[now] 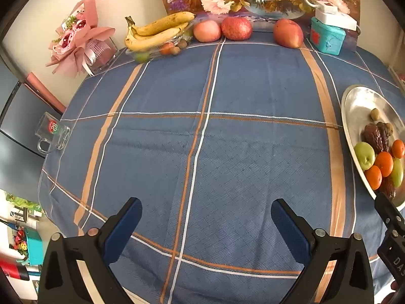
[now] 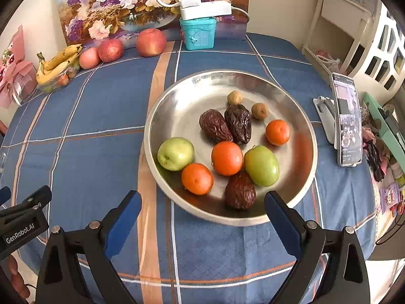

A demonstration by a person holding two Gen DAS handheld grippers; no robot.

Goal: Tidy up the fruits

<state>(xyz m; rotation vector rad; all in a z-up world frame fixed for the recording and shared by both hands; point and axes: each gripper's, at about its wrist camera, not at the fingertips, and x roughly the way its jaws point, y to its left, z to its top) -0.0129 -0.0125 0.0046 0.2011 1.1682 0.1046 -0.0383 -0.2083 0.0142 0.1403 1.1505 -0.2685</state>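
A round steel plate [image 2: 177,106] lies on the blue checked tablecloth; it holds two green fruits [image 2: 176,153], three oranges [image 2: 227,158], three wrinkled dark dates [image 2: 238,122] and two small brown nuts [image 2: 235,97]. The same plate [image 1: 359,101] shows at the right edge of the left wrist view. My right gripper [image 2: 203,209] stands open just before the plate's near rim, nothing between its blue pads. Over bare cloth, my left gripper [image 1: 206,216] is open and holds nothing. Bananas [image 1: 157,30] on a glass dish and three red apples [image 1: 236,27] line the far edge.
A teal box [image 2: 198,33] with a white charger on top stands at the back by a flower painting. A phone on a stand [image 2: 346,119] is right of the plate. A pink bouquet [image 1: 78,38] and a glass mug [image 1: 52,133] sit at the left edge.
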